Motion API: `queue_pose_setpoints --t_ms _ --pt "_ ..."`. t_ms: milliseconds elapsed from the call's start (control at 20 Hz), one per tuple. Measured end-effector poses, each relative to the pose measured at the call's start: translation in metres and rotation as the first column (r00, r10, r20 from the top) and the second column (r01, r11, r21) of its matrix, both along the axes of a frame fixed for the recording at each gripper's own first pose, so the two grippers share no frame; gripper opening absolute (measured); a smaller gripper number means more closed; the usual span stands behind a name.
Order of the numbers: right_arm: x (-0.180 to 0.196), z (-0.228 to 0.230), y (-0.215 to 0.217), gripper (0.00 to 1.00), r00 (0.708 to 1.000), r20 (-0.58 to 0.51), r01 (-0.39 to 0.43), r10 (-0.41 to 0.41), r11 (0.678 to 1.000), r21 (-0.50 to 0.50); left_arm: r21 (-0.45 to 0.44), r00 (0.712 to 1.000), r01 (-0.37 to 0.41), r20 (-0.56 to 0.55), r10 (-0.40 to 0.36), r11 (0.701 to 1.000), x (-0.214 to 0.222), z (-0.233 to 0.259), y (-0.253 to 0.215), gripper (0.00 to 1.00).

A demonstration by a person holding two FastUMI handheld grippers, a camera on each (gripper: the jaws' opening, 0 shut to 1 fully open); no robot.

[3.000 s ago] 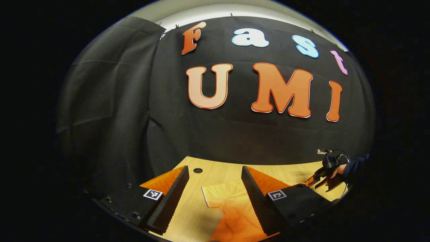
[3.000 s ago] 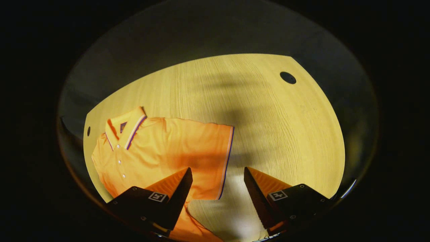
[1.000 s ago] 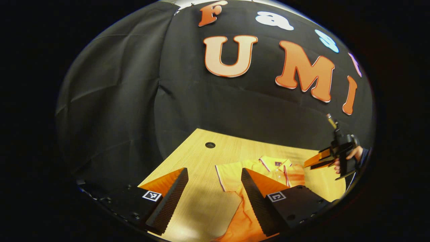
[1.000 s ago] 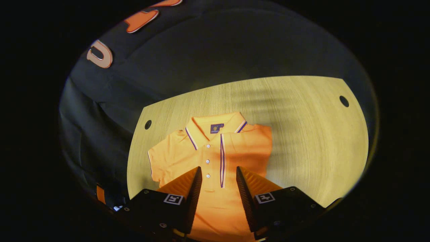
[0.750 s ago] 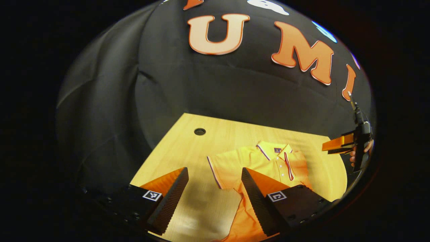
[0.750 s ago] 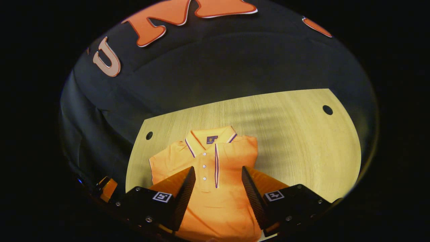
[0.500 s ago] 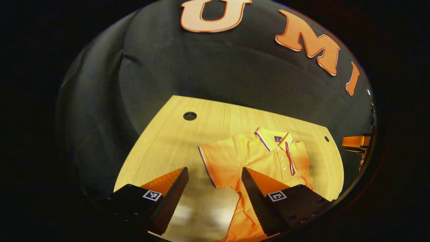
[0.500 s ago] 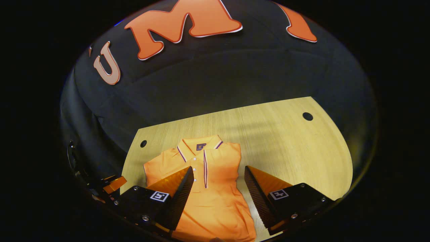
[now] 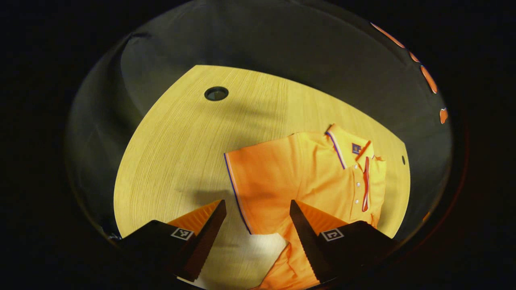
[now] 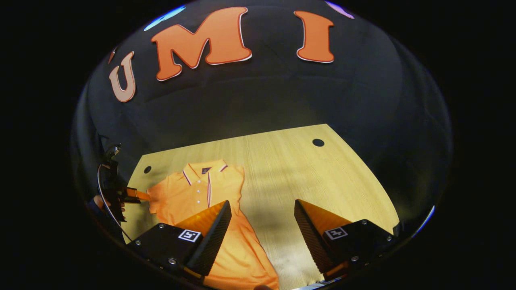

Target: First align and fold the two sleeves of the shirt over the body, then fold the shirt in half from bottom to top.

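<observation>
Broadly, a light wooden tabletop (image 9: pixel 173 153) with a pale straight grain spans both views, backed by the black cloth wall (image 10: pixel 258 96) of the booth. On it lies an orange short-sleeved polo shirt (image 9: pixel 306 177) with purple-and-white trim, spread flat with its collar toward the wall. In the right gripper view the same shirt (image 10: pixel 189 197) occupies the left part of the tabletop, and its far side shows a straight edge with that sleeve turned in over the body. In the left gripper view the near sleeve (image 9: pixel 258 185) lies extended flat on the wood, its striped cuff edge running between the fingers. The left gripper (image 9: pixel 258 225) hangs over that sleeve with its fingers set wide apart and holding nothing; whether they touch the cloth cannot be told. In the right gripper view the left gripper (image 10: pixel 135 195) appears at the left edge, held by a hand (image 10: pixel 100 201), its fingertips at the sleeve cuff. The right gripper (image 10: pixel 262 225) stands with fingers wide apart, empty, over bare wood just beside the shirt's lower body. Two round dark holes (image 9: pixel 216 93) (image 9: pixel 403 160) mark the tabletop's far corners. A small dark label (image 9: pixel 356 148) sits inside the collar above a row of white buttons (image 9: pixel 357 184).
</observation>
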State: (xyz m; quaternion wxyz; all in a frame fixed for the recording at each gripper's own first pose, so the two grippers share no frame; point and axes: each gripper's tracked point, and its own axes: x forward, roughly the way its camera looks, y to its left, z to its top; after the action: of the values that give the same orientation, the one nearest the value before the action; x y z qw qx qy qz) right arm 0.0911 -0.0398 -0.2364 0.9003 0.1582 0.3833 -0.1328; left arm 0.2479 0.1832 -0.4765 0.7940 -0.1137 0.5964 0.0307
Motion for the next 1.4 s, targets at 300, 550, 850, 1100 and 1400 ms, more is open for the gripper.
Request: queue_pose_setpoints --t_ms 300,550,850,1100,1400 --pt "-0.033 0.001 -0.023 0.96 0.997 0.022 0.071 -0.071 0.997 -0.005 0.045 0.993 0.010 -0.121 -0.004 0.999 0.009 -0.031 0.003 0.94" --pt "-0.050 -0.003 -0.026 0.96 0.994 0.014 0.104 -0.104 0.994 0.022 0.083 0.973 0.140 -0.195 -0.122 0.987 0.006 -0.038 -0.008 0.65" --pt "-0.061 -0.004 -0.027 0.96 0.992 0.006 0.123 -0.123 0.991 0.052 0.120 0.916 0.400 -0.073 -0.394 0.908 0.017 -0.026 -0.041 0.06" --pt "-0.063 0.000 -0.032 0.96 0.992 0.018 0.127 -0.128 0.990 0.060 0.128 0.897 0.435 0.023 -0.441 0.891 0.032 0.014 -0.057 0.07" --pt "-0.066 -0.002 -0.030 0.96 0.992 0.018 0.125 -0.127 0.989 0.083 0.126 0.855 0.492 0.120 -0.505 0.862 0.044 0.042 -0.113 0.07"
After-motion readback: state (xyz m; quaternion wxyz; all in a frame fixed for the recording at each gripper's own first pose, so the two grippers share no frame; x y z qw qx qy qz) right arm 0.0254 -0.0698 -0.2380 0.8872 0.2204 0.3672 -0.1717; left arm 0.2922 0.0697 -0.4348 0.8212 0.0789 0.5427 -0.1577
